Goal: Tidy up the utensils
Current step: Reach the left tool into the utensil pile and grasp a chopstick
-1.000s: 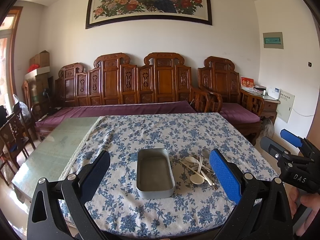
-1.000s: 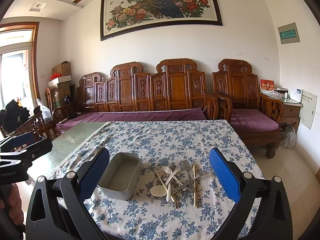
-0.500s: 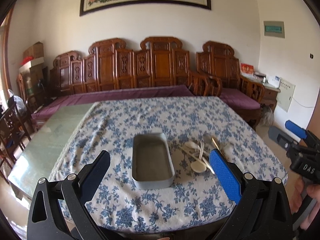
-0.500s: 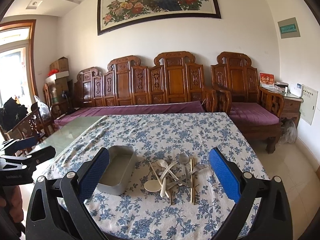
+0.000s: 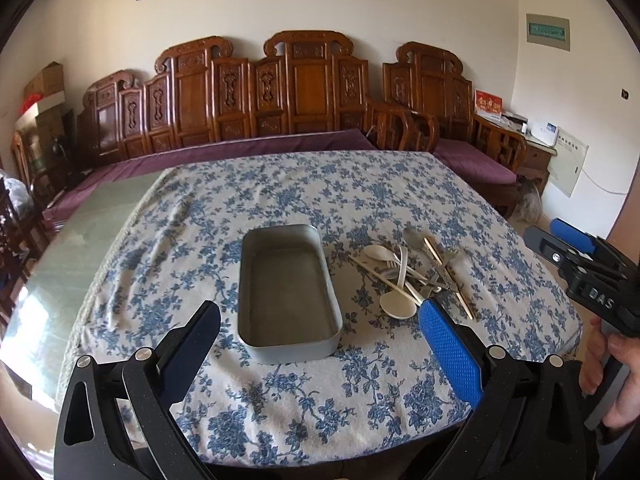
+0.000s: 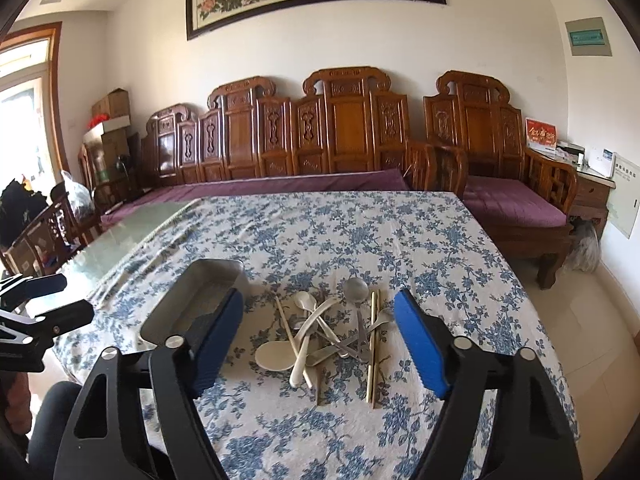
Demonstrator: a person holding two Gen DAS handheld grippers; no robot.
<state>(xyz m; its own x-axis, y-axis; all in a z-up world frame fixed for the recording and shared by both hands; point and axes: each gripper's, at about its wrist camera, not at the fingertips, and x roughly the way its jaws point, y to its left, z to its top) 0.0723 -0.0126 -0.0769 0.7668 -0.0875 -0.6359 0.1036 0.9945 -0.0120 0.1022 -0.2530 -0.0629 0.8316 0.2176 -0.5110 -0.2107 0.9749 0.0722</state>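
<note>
Floral cloth (image 6: 360, 240): utensil pile (image 6: 332, 332) tangled beside tin (image 5: 286, 292). L gripper (image 5: 320, 344) jaws apart; R gripper (image 6: 320, 344) closing, empty.

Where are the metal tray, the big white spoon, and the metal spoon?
metal tray (image 5: 286, 280), left wrist view, bare floor.
big white spoon (image 6: 274, 355), right wrist view, bowl.
metal spoon (image 6: 355, 289), right wrist view, bowl.

One tin (image 5: 288, 292) centre frame. One utensil pile (image 6: 332, 332) right of it: two white spoons, one metal spoon; rest too tangled to count.
</note>
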